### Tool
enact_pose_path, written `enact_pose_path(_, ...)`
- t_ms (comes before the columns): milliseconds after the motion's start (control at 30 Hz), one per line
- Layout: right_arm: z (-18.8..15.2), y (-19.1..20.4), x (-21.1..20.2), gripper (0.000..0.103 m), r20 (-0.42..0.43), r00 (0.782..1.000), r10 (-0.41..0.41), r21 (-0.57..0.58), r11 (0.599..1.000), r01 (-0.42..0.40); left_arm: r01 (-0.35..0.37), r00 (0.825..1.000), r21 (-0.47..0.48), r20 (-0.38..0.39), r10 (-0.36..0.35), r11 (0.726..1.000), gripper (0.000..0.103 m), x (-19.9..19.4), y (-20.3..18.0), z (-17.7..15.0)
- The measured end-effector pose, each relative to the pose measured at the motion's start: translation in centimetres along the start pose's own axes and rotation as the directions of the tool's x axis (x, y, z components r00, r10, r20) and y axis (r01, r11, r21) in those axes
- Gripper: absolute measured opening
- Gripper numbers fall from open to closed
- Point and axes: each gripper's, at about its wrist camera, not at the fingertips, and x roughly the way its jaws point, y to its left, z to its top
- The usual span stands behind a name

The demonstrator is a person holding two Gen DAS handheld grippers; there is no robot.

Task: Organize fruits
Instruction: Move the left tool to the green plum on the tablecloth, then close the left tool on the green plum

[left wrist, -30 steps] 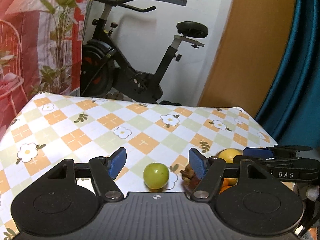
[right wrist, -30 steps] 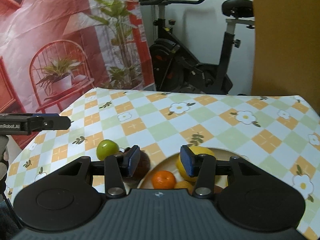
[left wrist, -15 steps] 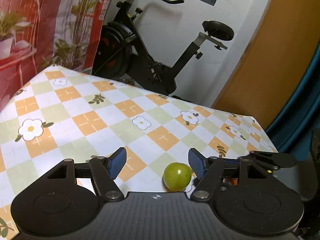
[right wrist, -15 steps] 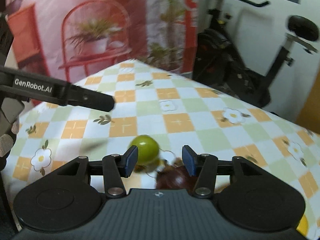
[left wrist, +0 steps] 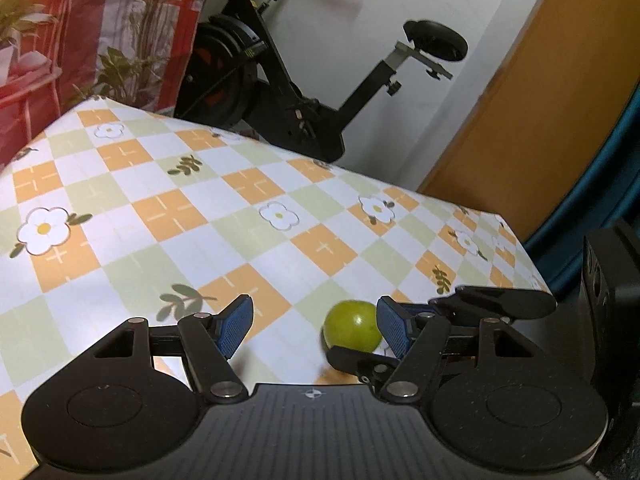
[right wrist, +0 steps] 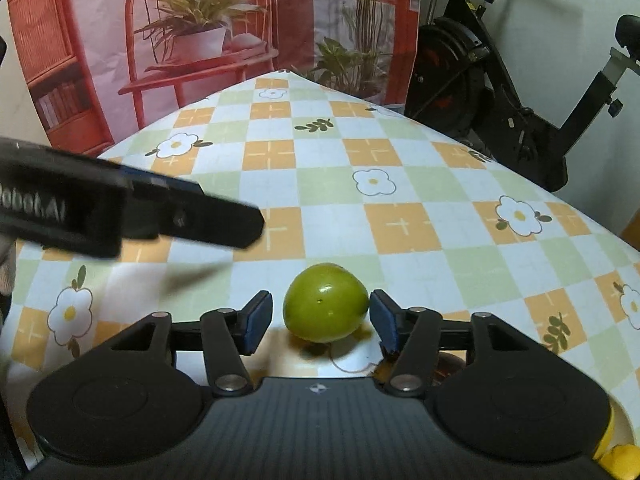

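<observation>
A green round fruit (right wrist: 326,302) lies on the checkered tablecloth. In the right wrist view it sits between the blue pads of my right gripper (right wrist: 321,320), which is open around it with small gaps on both sides. In the left wrist view the same fruit (left wrist: 352,330) lies just left of the right pad of my open, empty left gripper (left wrist: 314,330), and the right gripper's fingers (left wrist: 496,305) reach in from the right. The left gripper's finger (right wrist: 160,216) crosses the left of the right wrist view. A yellow fruit (right wrist: 616,466) peeks out at the bottom right.
The table (left wrist: 168,216) has a checkered cloth with flowers. An exercise bike (left wrist: 288,92) stands behind the far edge, beside an orange door (left wrist: 532,120). A red printed backdrop (right wrist: 160,40) hangs at the left. A dark brown fruit (right wrist: 452,364) is mostly hidden behind the right gripper's finger.
My right gripper has swung left from the plate of fruit to the green fruit, which now sits between its pads. My left gripper has shifted left, so the fruit lies toward its right pad.
</observation>
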Motion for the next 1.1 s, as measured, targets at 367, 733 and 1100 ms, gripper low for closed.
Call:
enact_pose_path(367, 0.1, 0.8, -0.6, 0.056, 0.060, 0.997, 0.043, -0.001, 0.999, -0.043, 0.052, 0.997, -0.071, -0.060, -0.056, 0.996, 0.069, 1.8, 0.9, -0.8)
enact_pose_path(733, 0.2, 1.6, -0.6, 0.059, 0.090, 0.994, 0.055, -0.039, 0.998, -0.052, 0.068, 0.994, -0.104, -0.076, -0.076, 0.992, 0.042, 3.4, 1.1, -0.8)
enact_pose_path(1100, -0.1, 0.4, 1.1, 0.054, 0.044, 0.998, 0.039, 0.057, 0.998, -0.041, 0.086, 0.992, -0.121, -0.077, -0.096, 0.989, 0.045, 3.6, 1.6, -0.7)
